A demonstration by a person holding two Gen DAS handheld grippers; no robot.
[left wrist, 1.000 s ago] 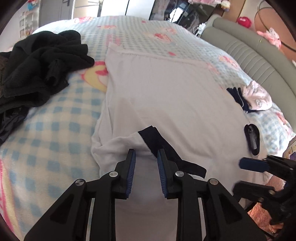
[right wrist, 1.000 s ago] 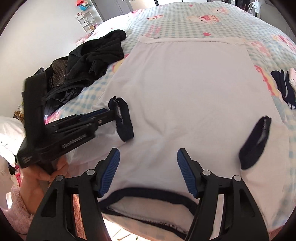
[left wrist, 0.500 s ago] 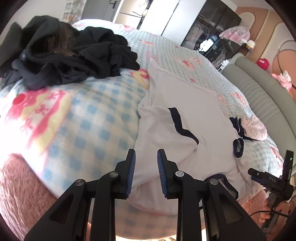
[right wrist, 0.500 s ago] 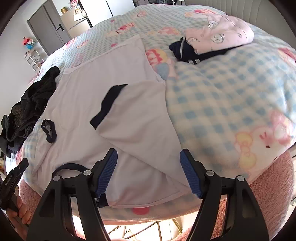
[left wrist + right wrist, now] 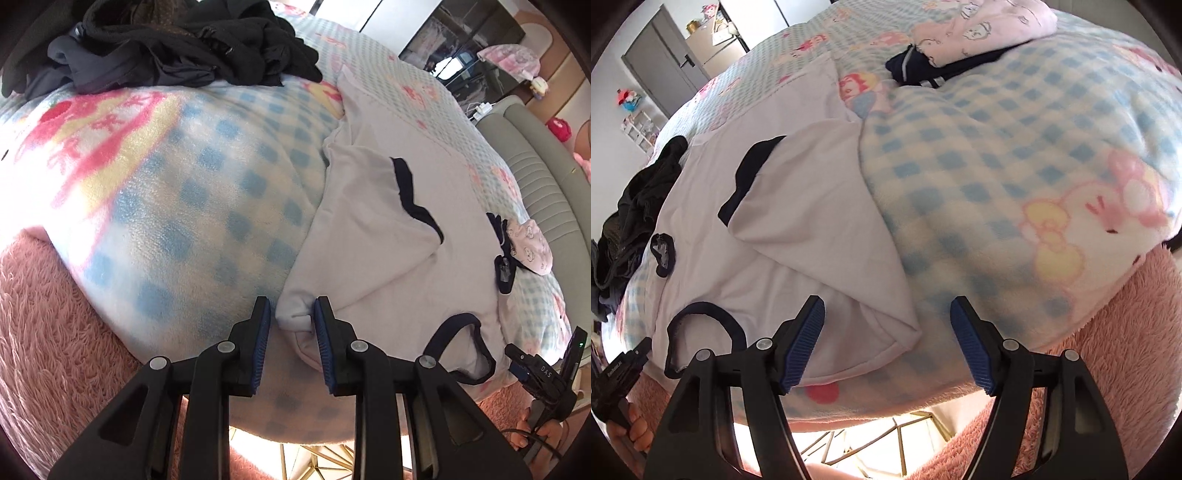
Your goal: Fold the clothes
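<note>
So the white tee [image 5: 373, 236] with the navy trim is spread flat on the checked blanket [image 5: 192, 206], collar at the near edge of the bed and hem pointing away.

Nearest thing in the left wrist view: the left gripper [image 5: 291, 321] has its pads either side of the tee's near left shoulder corner. The gap is narrow, but there's daylight on one side at least, so I'd call it poised rather than pinching. Over in the right wrist view the right gripper [image 5: 888, 338] is spread wide around the near right corner, with nothing squeezed there either.

A bit further in, both sleeves look already flipped inward onto the body, navy cuffs [image 5: 750, 177] lying on the white. The neckline [image 5: 458, 343] sits at the near edge between the two grippers.

So my read: sleeves done, lengthwise fold not started. What's left is grabbing both shoulder corners and carrying them away toward the hem.

Further back there's a black heap [image 5: 177, 48] on the far left still waiting, and a pink printed piece [image 5: 982, 29] on something navy off to the far right, maybe already folded, can't really tell.
</note>
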